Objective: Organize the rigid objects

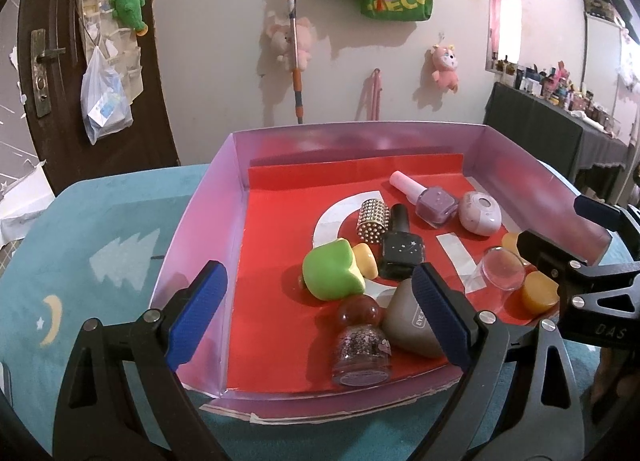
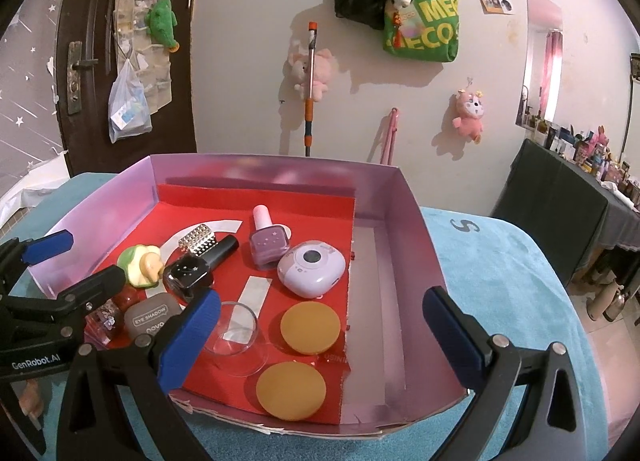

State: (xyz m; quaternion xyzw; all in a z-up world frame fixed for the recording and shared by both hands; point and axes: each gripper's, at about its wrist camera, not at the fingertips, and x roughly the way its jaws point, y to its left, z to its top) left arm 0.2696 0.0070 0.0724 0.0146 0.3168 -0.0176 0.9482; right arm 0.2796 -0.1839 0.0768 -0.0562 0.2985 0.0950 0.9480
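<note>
Left wrist view: left claw [image 1: 320, 313] is spread wide and holds nothing. Its left pad sits outside the tray's left wall, its right pad over the grey eye-shadow compact [image 1: 408, 325] at lower centre. The tray [image 1: 360, 141] fills mid-frame on the teal worktop [image 1: 100, 261]. All the loose items are inside it, crowded right of centre: green toy [image 1: 332, 275], glitter bottle [image 1: 362, 345], black polish bottle [image 1: 400, 249], studded cylinder [image 1: 374, 223], purple polish bottle [image 1: 430, 197], lilac oval case [image 1: 480, 213], clear cup [image 1: 500, 271], orange puck [image 1: 538, 293]. The right claw shows at the right edge, over the tray's right wall.

Right wrist view: right claw [image 2: 320, 329] is also wide open and empty, hovering over the near part of the tray [image 2: 416, 229]. The left pad overlaps the clear cup [image 2: 236, 337]; the right pad is above the bare silver strip. Two orange pucks [image 2: 310, 327] [image 2: 290, 389] lie flat between the pads, apart from each other. The left claw [image 2: 64, 261] crowds in at left.

Risks, my read:
- Both claws work one small tray, so they're likely to collide over the compact and cup.
- The cup is light, clear and lying on its side, so a pad nudge would probably roll it.
- The pucks are low, so the pads may scrape the liner and skid them.
- Tray walls look thin. The left pad outside the wall could snag and drag the tray.
</note>
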